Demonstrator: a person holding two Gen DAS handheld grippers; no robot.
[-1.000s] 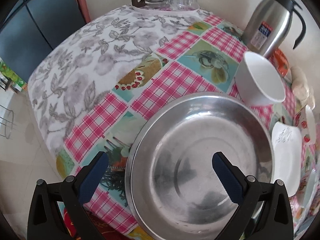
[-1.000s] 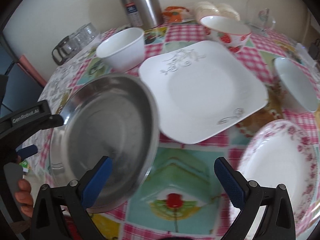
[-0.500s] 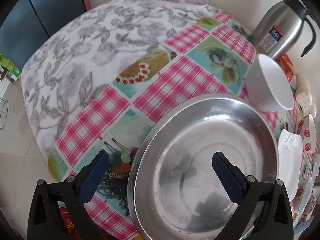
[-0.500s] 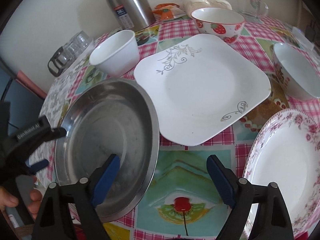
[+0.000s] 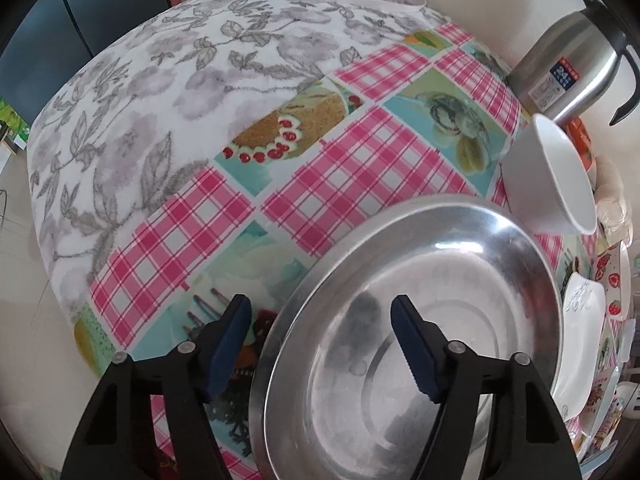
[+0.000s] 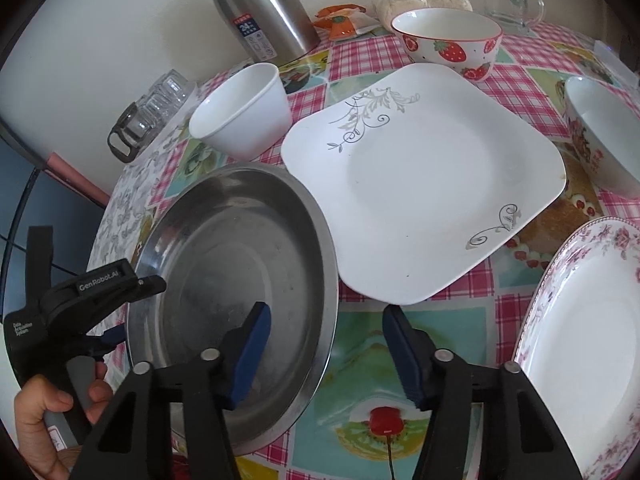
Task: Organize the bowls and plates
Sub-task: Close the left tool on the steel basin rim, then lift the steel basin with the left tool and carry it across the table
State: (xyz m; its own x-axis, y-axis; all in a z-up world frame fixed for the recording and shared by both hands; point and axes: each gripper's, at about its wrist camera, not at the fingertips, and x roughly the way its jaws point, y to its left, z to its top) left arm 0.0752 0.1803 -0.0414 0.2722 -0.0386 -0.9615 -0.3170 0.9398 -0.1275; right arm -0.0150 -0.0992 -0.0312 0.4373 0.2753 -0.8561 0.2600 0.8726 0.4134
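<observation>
A round steel plate lies on the patterned tablecloth near the table's front left corner. My left gripper straddles its left rim, one finger outside over the cloth and one above the plate's inside. Its jaws are closing, and the pads stand clear of the metal. My right gripper straddles the plate's right rim the same way; it too is closing, with gaps on both sides. In the right wrist view a hand holds the left gripper at the plate's far rim.
A white square plate sits right beside the steel plate. Behind stand a plain white bowl, a strawberry bowl, a steel thermos and upturned glasses. At the right are a floral round plate and a floral bowl.
Both grippers' jaws have narrowed from wide open. The left gripper has sunk closer over the steel plate's left rim. The right gripper's left finger now sits over the plate's inside.
</observation>
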